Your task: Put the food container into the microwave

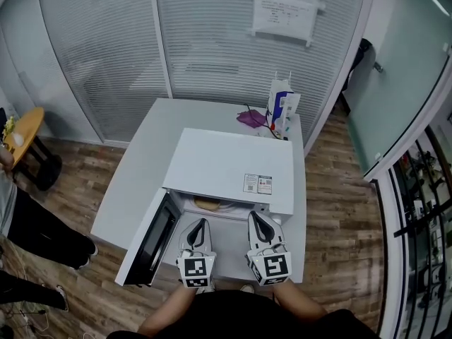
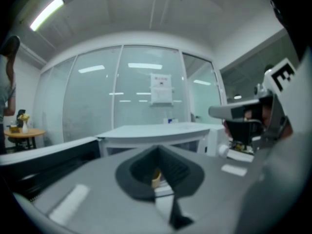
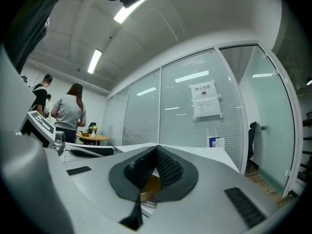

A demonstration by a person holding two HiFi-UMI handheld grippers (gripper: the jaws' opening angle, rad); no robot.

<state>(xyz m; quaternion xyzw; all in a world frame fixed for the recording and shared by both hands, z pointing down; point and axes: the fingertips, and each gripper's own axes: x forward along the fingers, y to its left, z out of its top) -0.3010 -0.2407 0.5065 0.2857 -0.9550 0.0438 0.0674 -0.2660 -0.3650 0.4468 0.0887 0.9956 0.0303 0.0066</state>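
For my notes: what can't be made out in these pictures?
Container: head view, mostly under the microwave top; contents unclear.
Notice: head view, print too small.
Its cavity: both gripper views, mostly blocked by the jaws.
Person: head view, cut by left edge.
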